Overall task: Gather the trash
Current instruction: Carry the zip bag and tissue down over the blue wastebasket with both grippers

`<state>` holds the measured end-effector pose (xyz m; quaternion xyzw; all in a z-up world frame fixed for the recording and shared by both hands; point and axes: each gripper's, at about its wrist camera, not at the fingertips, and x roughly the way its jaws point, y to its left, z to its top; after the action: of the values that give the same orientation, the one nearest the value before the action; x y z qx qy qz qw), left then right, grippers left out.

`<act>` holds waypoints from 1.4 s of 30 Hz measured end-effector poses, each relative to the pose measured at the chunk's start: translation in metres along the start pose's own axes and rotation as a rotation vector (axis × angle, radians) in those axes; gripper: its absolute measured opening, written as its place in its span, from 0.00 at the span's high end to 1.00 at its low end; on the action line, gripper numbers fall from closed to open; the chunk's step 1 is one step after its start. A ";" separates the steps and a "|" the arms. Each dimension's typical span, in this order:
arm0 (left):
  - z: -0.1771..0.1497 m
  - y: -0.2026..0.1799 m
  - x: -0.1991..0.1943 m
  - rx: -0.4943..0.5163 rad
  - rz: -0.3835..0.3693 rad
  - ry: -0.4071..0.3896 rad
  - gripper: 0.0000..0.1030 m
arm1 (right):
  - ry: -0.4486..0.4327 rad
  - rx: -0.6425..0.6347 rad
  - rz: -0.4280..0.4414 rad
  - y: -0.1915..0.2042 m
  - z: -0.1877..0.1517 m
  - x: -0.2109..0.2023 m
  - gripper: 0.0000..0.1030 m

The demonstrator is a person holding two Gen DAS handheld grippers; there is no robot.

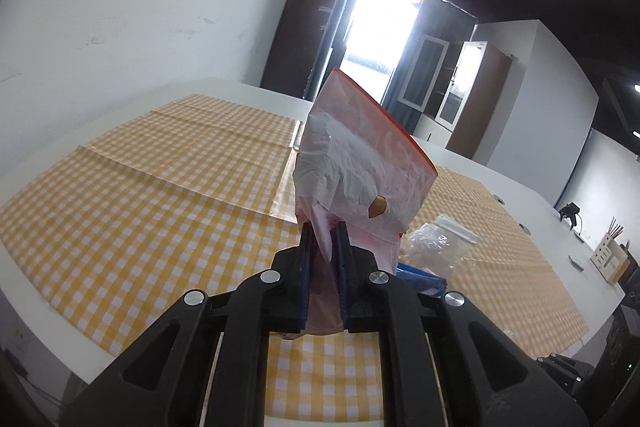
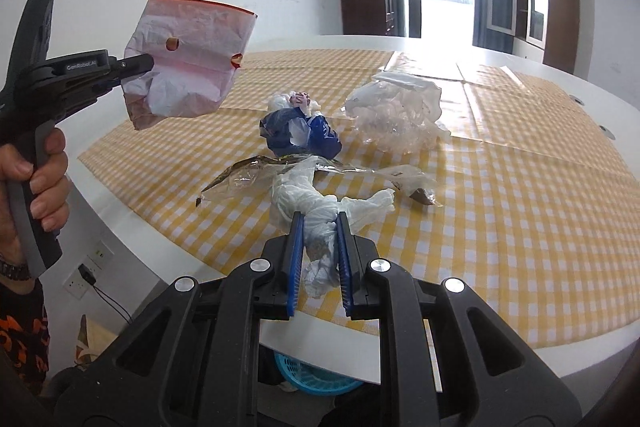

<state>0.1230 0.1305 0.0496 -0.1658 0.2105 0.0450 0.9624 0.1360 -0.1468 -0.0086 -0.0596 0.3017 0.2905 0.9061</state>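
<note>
My left gripper (image 1: 324, 227) is shut on a pink plastic bag with a red top edge (image 1: 360, 163) and holds it up above the table; the bag also shows in the right wrist view (image 2: 188, 67), at the upper left, clamped by that gripper (image 2: 138, 65). My right gripper (image 2: 319, 219) is closed around a crumpled white plastic wrapper (image 2: 316, 203) lying on the yellow checked tablecloth (image 2: 520, 227). A clear torn film (image 2: 248, 179), a blue-and-white crumpled bag (image 2: 300, 131) and a clear crumpled bag (image 2: 400, 115) lie beyond it.
A blue basket (image 2: 316, 379) stands on the floor below the white table's near edge (image 2: 200, 259). The clear bag (image 1: 436, 243) and blue bag (image 1: 424, 277) show right of the left gripper. A holder with sticks (image 1: 610, 251) stands at the far right.
</note>
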 end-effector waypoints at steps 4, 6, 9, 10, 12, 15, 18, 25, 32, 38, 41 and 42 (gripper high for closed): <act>-0.009 -0.008 -0.025 0.017 -0.021 -0.015 0.90 | 0.018 -0.007 -0.006 0.003 -0.006 -0.009 0.85; -0.013 -0.011 -0.038 0.030 -0.027 -0.026 0.90 | 0.023 0.000 -0.001 0.004 -0.011 -0.015 0.85; -0.020 -0.014 -0.056 0.030 -0.045 -0.036 0.90 | 0.049 -0.004 -0.007 0.008 -0.025 -0.019 0.85; -0.023 -0.015 -0.061 0.034 -0.051 -0.037 0.90 | 0.065 -0.007 -0.010 0.010 -0.032 -0.019 0.85; -0.028 -0.018 -0.072 0.044 -0.059 -0.044 0.90 | 0.090 -0.010 -0.012 0.012 -0.045 -0.021 0.85; -0.035 -0.021 -0.084 0.057 -0.072 -0.050 0.90 | 0.112 -0.006 -0.011 0.015 -0.064 -0.025 0.86; -0.041 -0.023 -0.093 0.063 -0.083 -0.049 0.90 | 0.126 -0.004 -0.014 0.017 -0.080 -0.032 0.86; -0.058 -0.022 -0.105 0.067 -0.104 -0.031 0.90 | 0.167 0.019 -0.006 0.018 -0.108 -0.032 0.86; -0.080 -0.019 -0.108 0.088 -0.094 0.005 0.90 | 0.198 0.046 0.001 0.011 -0.127 -0.024 0.85; -0.102 -0.001 -0.114 0.066 -0.072 0.051 0.90 | 0.219 0.055 -0.005 0.007 -0.141 -0.021 0.85; -0.115 0.008 -0.120 0.064 -0.055 0.074 0.90 | 0.229 0.065 -0.007 0.004 -0.149 -0.021 0.85; -0.120 0.009 -0.122 0.066 -0.050 0.082 0.90 | 0.232 0.068 -0.007 0.003 -0.152 -0.021 0.85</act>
<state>-0.0363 0.0966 -0.0046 -0.1408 0.2469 0.0069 0.9587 0.0426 -0.1977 -0.1192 -0.0633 0.4139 0.2683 0.8676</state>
